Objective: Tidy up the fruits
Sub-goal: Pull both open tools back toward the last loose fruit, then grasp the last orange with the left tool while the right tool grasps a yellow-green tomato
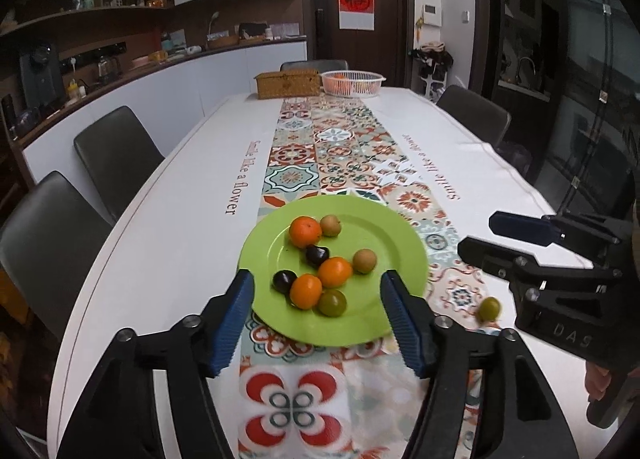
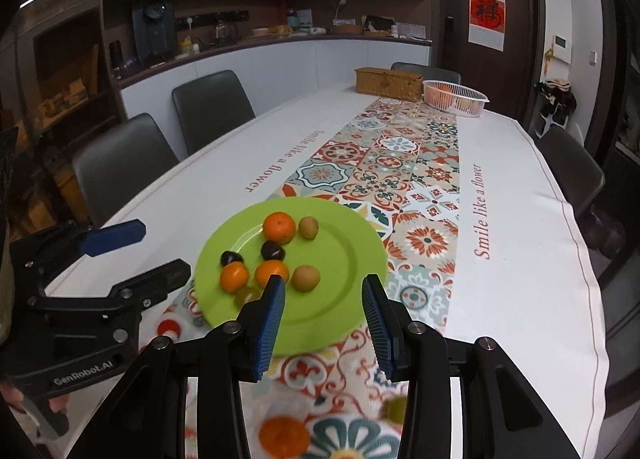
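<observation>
A long white table (image 1: 168, 243) is covered down its middle by a tile-patterned runner (image 1: 340, 147), in a kitchen with dark padded chairs. On the runner a round, glossy green plate (image 1: 384, 323) is set, and smooth fruits are heaped on it: three mandarins (image 1: 305, 231), two dark plums, two tan round fruits and an olive-green one. A further green fruit (image 1: 489, 308) is seen on the runner just beside the plate. The left gripper (image 1: 318, 309) and the right gripper (image 2: 324, 313) are held apart with nothing between their ribbed blue pads. A woven box and a white slatted basket (image 2: 456, 97) are placed at the far end
</observation>
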Motion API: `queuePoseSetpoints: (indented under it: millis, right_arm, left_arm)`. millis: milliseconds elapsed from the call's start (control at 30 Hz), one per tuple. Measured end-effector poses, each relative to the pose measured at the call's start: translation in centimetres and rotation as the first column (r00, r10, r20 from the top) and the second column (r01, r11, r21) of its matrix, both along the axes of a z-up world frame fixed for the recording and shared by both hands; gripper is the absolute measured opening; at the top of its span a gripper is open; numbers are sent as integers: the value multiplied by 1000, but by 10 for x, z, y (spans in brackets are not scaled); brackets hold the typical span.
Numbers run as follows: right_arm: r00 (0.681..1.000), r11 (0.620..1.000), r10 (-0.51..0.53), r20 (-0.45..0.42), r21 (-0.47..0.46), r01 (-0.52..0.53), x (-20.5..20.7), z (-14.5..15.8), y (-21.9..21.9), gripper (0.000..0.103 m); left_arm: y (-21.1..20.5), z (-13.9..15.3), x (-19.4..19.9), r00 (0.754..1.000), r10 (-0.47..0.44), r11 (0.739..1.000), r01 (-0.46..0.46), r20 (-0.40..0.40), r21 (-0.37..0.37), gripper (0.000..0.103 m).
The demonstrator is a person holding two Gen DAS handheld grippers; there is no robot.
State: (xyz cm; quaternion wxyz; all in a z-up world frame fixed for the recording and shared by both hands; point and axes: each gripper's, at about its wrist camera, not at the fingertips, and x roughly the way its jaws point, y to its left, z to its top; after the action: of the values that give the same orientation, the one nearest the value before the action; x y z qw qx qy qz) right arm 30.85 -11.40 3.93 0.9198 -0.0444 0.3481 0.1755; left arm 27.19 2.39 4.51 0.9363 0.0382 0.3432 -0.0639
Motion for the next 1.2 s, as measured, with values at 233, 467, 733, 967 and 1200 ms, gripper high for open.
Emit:
queuePoseSetpoints:
  millis: [233, 467, 733, 967, 1200]
  right_arm:
    - [999, 1000, 1, 35, 7, -1, -37, 10, -14, 49]
    - [998, 1000, 2, 68, 13, -3, -64, 19, -31, 57]
    - [997, 1000, 12, 75, 10, -13, -83, 17, -47, 57]
    - [997, 1000, 14, 78, -16, -13, -91, 10, -60, 57]
    - [998, 999, 21, 65, -44, -18, -90, -4, -73, 57]
  left_arm:
    - [-15, 16, -34, 999, -5, 1000, 4, 41, 18, 75]
    - [-27, 23, -62, 998, -1, 1000, 0, 57, 10, 82]
    - [-42, 15, -81, 999, 16, 1000, -16, 47, 16, 90]
    - [-56, 2, -86, 1000, 4, 1000, -4, 31, 17, 91]
    - [-71, -9, -86, 999, -23, 999, 21, 36, 45, 91]
